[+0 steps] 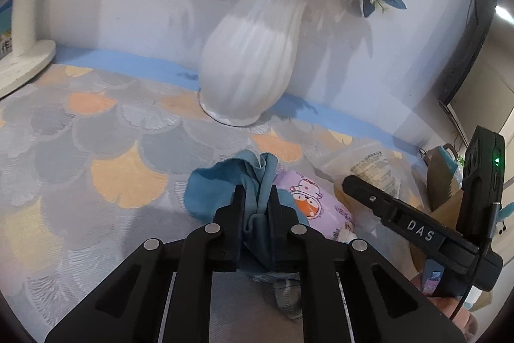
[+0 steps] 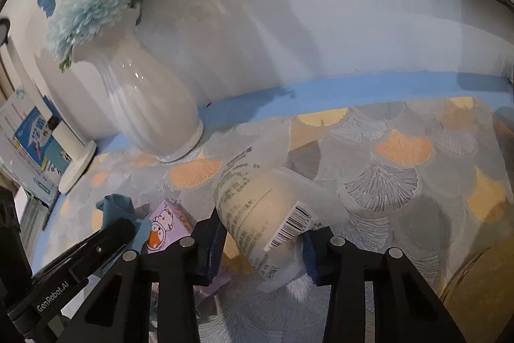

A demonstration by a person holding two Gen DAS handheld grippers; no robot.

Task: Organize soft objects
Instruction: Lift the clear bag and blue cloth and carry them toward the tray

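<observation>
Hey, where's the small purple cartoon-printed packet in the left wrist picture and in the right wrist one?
Left wrist view: the small purple cartoon-printed packet lies right of centre, low, just right of the blue cloth pinched in the left gripper.
Right wrist view: the packet sits lower left, beside the left gripper's black finger.
Shared landmark: the white ribbed ceramic vase of blue flowers.

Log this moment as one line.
left tool: shut on crumpled blue cloth | right tool: shut on clear printed plastic packet | purple cartoon pack: untouched
</observation>
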